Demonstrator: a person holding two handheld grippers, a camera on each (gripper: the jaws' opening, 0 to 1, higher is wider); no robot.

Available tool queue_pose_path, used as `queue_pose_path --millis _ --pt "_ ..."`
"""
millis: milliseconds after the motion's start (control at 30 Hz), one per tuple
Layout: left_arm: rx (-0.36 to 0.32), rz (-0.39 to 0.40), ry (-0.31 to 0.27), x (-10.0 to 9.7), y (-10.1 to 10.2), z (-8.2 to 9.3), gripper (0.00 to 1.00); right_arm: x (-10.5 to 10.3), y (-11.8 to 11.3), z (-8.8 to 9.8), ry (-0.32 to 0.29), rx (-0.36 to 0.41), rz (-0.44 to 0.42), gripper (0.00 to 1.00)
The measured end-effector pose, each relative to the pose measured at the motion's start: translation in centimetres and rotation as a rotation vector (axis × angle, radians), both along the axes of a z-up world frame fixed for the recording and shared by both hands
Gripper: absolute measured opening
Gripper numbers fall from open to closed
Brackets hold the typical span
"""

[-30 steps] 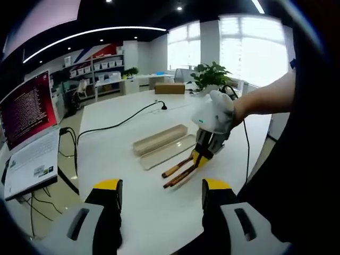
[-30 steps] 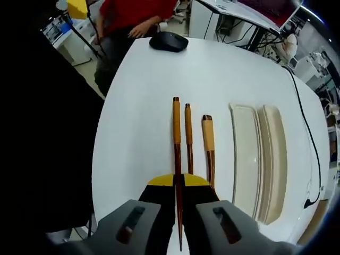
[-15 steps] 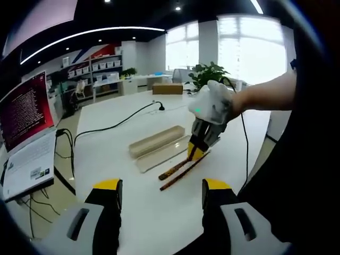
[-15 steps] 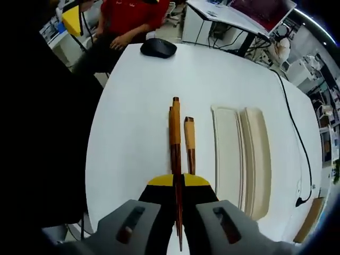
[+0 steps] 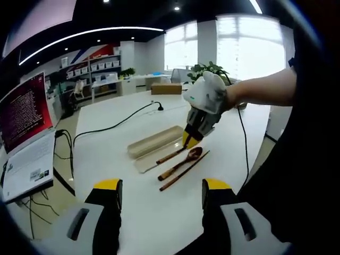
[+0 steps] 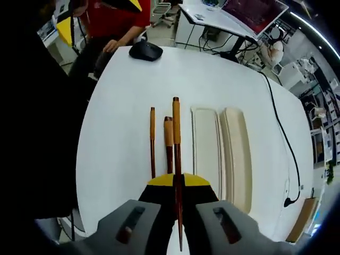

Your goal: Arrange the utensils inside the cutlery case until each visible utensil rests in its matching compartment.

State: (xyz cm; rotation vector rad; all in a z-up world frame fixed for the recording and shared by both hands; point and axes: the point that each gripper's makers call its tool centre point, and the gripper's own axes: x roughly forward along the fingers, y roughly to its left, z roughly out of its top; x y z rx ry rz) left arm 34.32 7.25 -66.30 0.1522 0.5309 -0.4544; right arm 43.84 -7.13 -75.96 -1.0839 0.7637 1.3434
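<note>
Lifted chopstick (image 6: 176,159), pinched in the closed right gripper (image 6: 177,183), now nears the cutlery case (image 6: 206,149); left gripper (image 5: 159,191) gapes empty; lowering in comes next.

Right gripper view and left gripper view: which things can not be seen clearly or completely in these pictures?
- Right gripper view: the right tongs cover the near ends of the spoon and the loose chopstick.
- Right gripper view: the case tray is too pale to show any compartments.
- Left gripper view: the held chopstick has its upper end hidden inside the right tongs.
- Left gripper view: laptop text is too small to read.
</note>
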Motion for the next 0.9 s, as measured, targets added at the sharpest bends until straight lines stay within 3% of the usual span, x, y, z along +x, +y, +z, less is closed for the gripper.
queue_pose_path --millis 900 --pt "-0.008 0.009 0.009 0.5 0.0 -0.3 0.62 3.7 0.1 1.1 -0.07 0.0 0.003 0.0"
